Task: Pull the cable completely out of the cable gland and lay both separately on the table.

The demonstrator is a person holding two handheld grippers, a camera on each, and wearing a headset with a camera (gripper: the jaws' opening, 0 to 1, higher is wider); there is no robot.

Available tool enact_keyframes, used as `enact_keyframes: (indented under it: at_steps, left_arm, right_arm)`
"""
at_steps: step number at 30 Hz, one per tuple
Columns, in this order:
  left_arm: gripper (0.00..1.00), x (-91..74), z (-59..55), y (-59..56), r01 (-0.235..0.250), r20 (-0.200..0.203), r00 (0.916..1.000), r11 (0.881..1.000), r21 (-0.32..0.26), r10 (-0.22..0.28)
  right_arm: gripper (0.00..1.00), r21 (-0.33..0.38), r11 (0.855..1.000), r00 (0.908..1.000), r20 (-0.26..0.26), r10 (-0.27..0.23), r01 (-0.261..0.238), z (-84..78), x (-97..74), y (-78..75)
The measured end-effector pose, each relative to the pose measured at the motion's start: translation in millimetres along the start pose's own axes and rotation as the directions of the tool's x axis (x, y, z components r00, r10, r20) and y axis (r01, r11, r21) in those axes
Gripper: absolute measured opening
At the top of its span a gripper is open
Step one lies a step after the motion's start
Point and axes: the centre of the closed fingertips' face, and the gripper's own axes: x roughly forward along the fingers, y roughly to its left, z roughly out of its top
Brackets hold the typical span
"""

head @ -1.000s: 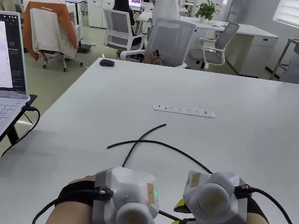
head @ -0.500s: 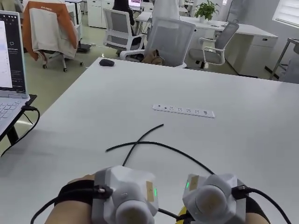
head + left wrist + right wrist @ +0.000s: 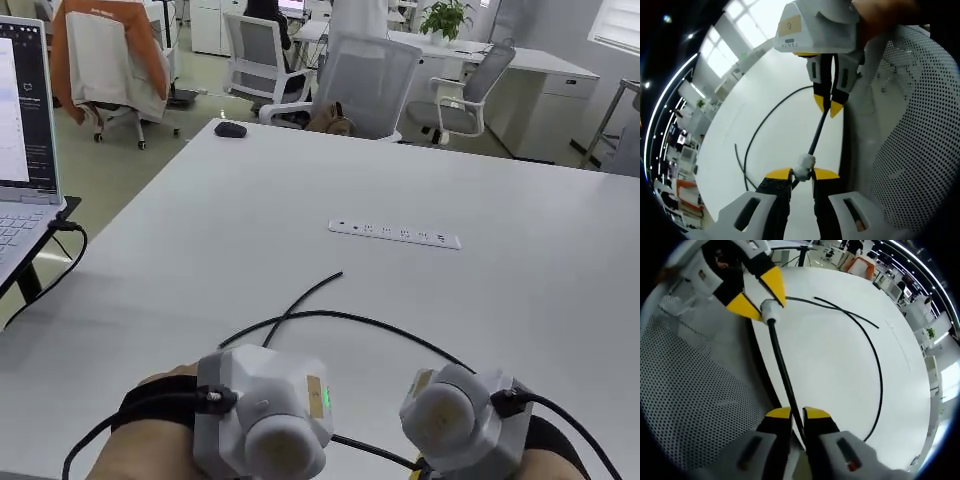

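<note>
1. Our left gripper (image 3: 801, 174) had its jaws clamped on the white cable gland (image 3: 803, 166). It was held up near the table's (image 3: 300, 200) near edge and not yet laid down.
2. Our right gripper (image 3: 797, 413) had its jaws closed on the black cable (image 3: 330, 314), well apart from the gland. A straight, taut stretch ran between the two grippers.
3. Over the last second the cable's free end on the table had slid towards us. The power strip (image 3: 395, 235) beyond it had barely shifted in the head view, so we took this as the cable moving, not the camera. The point where the two strands cross had also drawn nearer the grippers.
4. We judged that the cable was feeding through the gland, so the pull was underway but far from done. The cable still ran into the gland, and a long loop remained on the table.
5. We reckoned the right gripper would soon need a fresh grip close to the gland for another pull. Neither piece could be set down separately yet.
</note>
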Motion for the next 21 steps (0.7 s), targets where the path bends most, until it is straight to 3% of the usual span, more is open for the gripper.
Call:
enact_keyframes:
  at_steps: [2, 3, 5, 10, 13, 16, 21]
  left_arm:
    - [0.17, 0.6, -0.7, -0.6, 0.004, -0.003, 1.0000, 1.000, 0.004, -0.004]
    - [0.17, 0.9, -0.1, -0.8, 0.007, 0.001, 1.0000, 1.000, 0.002, -0.007]
    - [0.17, 1.3, 1.4, -0.6, 0.007, 0.009, 0.9999, 1.000, 0.007, -0.007]
    - [0.17, 2.3, 4.7, -6.0, 0.023, 0.018, 0.9996, 0.999, 0.034, -0.023]
    - [0.17, 1.9, 7.1, -7.7, 0.028, 0.023, 0.9993, 0.999, 0.042, -0.029]
    - [0.17, 2.5, 6.4, -4.2, 0.022, 0.028, 0.9993, 0.999, 0.037, -0.023]
    - [0.17, 6.6, 5.4, -6.4, 0.031, 0.024, 0.9992, 0.999, 0.041, -0.031]
  right_arm:
    - [0.12, -0.010, 1.000, 0.9999, 0.014, 0.009, -0.009, 4.4, 0.0, 2.1]
    - [0.18, -0.002, 1.000, 0.9974, 0.065, 0.029, -0.029, 14.9, 0.3, 6.3]
    - [0.22, -0.019, 0.998, 0.9919, 0.115, 0.054, -0.052, 25.6, -0.9, 11.0]
    - [0.23, -0.073, 0.996, 0.9719, 0.224, 0.074, -0.059, 49.6, -10.1, 19.3]
    - [0.14, -0.115, 0.992, 0.9524, 0.293, 0.085, -0.053, 63.4, -18.8, 21.9]
    - [0.04, -0.125, 0.990, 0.9518, 0.289, 0.103, -0.070, 61.9, -17.8, 26.0]
    - [0.03, -0.142, 0.988, 0.9577, 0.270, 0.100, -0.063, 59.7, -14.8, 26.7]
